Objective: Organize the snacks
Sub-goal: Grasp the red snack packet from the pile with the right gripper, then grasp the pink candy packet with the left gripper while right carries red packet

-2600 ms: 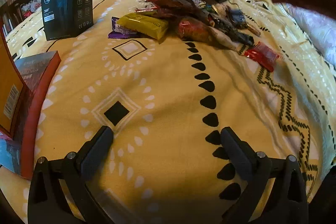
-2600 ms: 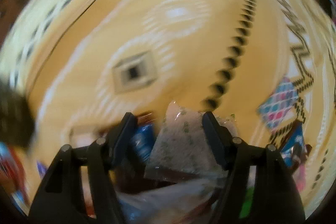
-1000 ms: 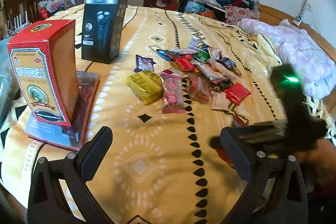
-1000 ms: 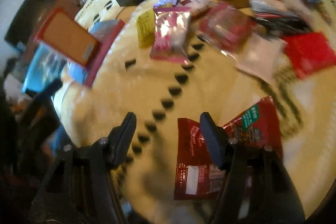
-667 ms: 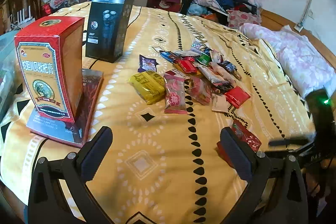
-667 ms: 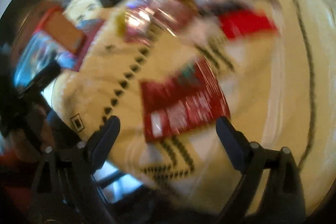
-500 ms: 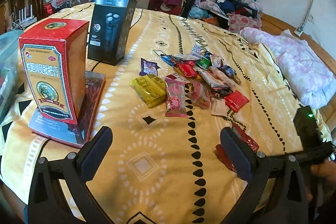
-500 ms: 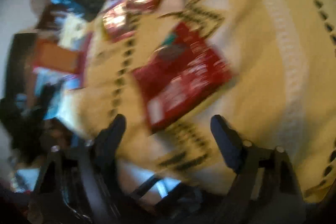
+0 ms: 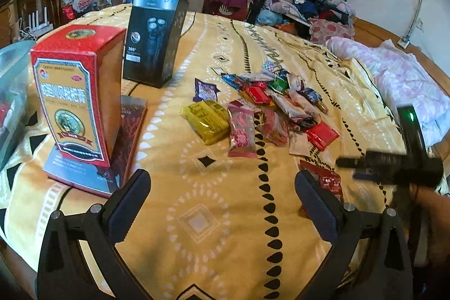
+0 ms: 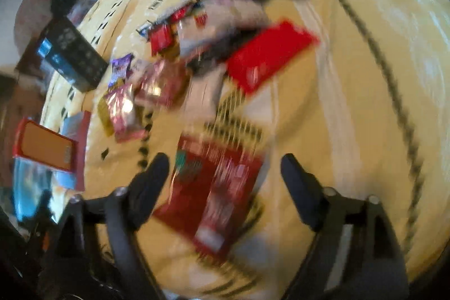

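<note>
Left to right on the yellow patterned bedspread [image 9: 219,229]: red-and-gold carton [image 9: 70,92] at the left edge; black shaver box [image 9: 153,38]; heap of bright snack packets [image 9: 261,108] at centre; dark-red foil snack pouch [image 10: 213,193] near the front edge, lying loose. Left gripper [image 9: 222,198] spread, empty. Right gripper [image 10: 225,176], jaws just widened, no longer grips the pouch. Step: pouch set apart; next, fetch another from the heap.

I see a dark red packet [image 10: 213,187] lying flat on the yellow cloth, apart from the rest. Farther off sits the snack heap [image 9: 270,106]: a yellow pack [image 9: 205,121] and a pink pack [image 9: 242,128] side by side, a purple sachet [image 9: 205,90] behind, a bright red one [image 9: 322,135] at its right edge.
</note>
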Motion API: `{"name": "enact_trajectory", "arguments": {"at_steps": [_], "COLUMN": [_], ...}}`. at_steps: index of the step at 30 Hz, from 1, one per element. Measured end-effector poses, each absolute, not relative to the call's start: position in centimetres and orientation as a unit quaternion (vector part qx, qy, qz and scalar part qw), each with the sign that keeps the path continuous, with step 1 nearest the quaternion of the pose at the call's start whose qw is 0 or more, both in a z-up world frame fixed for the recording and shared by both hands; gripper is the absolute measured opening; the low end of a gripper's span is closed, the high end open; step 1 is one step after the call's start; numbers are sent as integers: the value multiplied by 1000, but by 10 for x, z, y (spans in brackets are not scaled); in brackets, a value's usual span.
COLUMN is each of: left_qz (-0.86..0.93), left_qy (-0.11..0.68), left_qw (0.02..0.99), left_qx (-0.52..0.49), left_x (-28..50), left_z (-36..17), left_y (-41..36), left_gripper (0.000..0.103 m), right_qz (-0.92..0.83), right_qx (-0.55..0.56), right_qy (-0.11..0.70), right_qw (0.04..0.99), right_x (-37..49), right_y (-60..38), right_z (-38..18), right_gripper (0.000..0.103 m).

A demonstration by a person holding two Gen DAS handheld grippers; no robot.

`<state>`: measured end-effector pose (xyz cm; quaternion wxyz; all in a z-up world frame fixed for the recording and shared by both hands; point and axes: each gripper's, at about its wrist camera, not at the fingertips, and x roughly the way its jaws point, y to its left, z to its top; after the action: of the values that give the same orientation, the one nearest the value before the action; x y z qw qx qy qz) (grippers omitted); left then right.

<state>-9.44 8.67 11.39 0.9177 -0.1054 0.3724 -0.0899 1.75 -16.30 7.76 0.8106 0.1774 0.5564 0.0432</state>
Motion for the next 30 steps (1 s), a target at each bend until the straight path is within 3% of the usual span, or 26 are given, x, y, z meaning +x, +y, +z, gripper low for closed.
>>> {"name": "enact_trajectory", "arguments": {"at_steps": [5,11,16,20,24,27,30], "left_qz": [-100,-103,-133,-139,-141,-146,-121], "left_qy": [374,370,387,392,396,413,425], "left_qw": [916,919,907,902,901,894,894], "left_qx": [-103,-93,-101,-113,-103,-90,-69], "left_x": [-93,-92,-81,-54,-21,3,25], "left_z": [114,114,106,98,88,77,63], "left_y": [84,82,77,72,53,33,15], "left_gripper": [103,103,103,103,99,90,90], "right_qz": [-13,-33,-13,37,57,63,69], "right_qx": [218,138,55,83,103,120,132], "right_qy": [582,590,558,538,522,519,519], "right_qw": [784,795,828,838,845,844,842], "right_x": [-5,8,11,-6,-17,-16,-15], "right_y": [-150,-117,-112,-134,-150,-161,-169], "right_z": [55,50,45,49,57,54,52], "right_gripper": [87,91,76,65,65,65,65]}}
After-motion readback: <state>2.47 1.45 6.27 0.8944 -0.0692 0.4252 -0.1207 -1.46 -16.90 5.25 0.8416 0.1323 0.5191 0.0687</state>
